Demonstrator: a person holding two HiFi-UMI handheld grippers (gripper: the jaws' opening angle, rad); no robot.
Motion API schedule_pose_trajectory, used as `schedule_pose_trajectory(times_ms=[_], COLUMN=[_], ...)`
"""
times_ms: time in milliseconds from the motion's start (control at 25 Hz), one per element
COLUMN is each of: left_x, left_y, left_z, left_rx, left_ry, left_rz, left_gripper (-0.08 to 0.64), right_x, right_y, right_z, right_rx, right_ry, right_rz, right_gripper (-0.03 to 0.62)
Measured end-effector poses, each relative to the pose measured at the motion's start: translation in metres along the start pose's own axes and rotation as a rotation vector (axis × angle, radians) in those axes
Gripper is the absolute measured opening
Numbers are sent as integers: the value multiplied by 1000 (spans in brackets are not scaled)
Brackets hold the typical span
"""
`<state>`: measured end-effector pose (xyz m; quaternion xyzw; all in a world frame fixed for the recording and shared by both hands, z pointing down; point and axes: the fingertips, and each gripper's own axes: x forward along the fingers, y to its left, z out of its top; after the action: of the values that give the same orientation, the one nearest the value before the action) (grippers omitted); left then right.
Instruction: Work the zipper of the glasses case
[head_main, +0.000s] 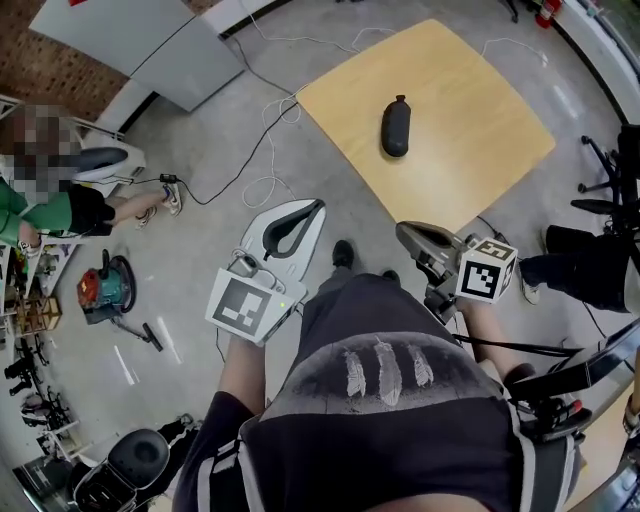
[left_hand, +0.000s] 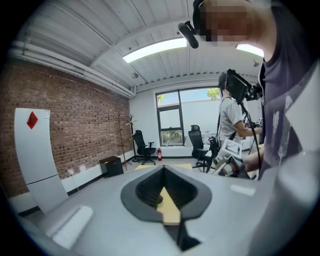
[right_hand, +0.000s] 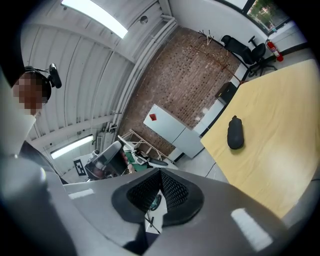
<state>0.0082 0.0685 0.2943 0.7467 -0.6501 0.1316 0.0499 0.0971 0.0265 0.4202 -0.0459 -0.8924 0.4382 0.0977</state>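
Glasses case (head_main: 396, 127) is lying near the middle of the wooden table (head_main: 480, 150), dark and rounded, its long axis pointing away from the person, and nothing is sharing the tabletop with it. The zipper pull is too small to make out from here.

The left gripper (head_main: 290, 228) is hovering off the table's near-left edge, over bare floor, jaws pressed together with nothing in them. The right gripper (head_main: 420, 238) is hanging just at the table's near corner, also closed and empty. So the reach is what's in hand.

To do it well, both sets of jaws are going to need opening before they arrive. One should be bracing the case's body first, since that rounded shell is likely to skate on smooth wood. The other should be coming in low along the zipper line to pinch the tab.

Around the table, cables (head_main: 262, 150) are looping on the floor off its left edge, and office chair bases (head_main: 605, 175) are crowding its right side. A seated person (head_main: 60, 205) is well to its left. Nothing is blocking the path except the table's near corner.
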Motion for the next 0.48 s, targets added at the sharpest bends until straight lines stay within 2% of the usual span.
schedule_pose_trajectory(times_ms=[120, 280, 480], left_x=[14, 33, 44], left_y=[18, 51, 100], left_z=[2, 0, -5], left_rx=[1, 1, -46], left_ry=[-25, -54, -105], left_rz=[-31, -70, -135], left_gripper=[-2, -2, -2], right_x=[5, 11, 38], right_y=[-7, -24, -37], right_z=[10, 29, 45], right_rx=[-8, -30, -16], right_ry=[-11, -51, -57], right_rz=[-45, -152, -247], right_gripper=[0, 0, 0])
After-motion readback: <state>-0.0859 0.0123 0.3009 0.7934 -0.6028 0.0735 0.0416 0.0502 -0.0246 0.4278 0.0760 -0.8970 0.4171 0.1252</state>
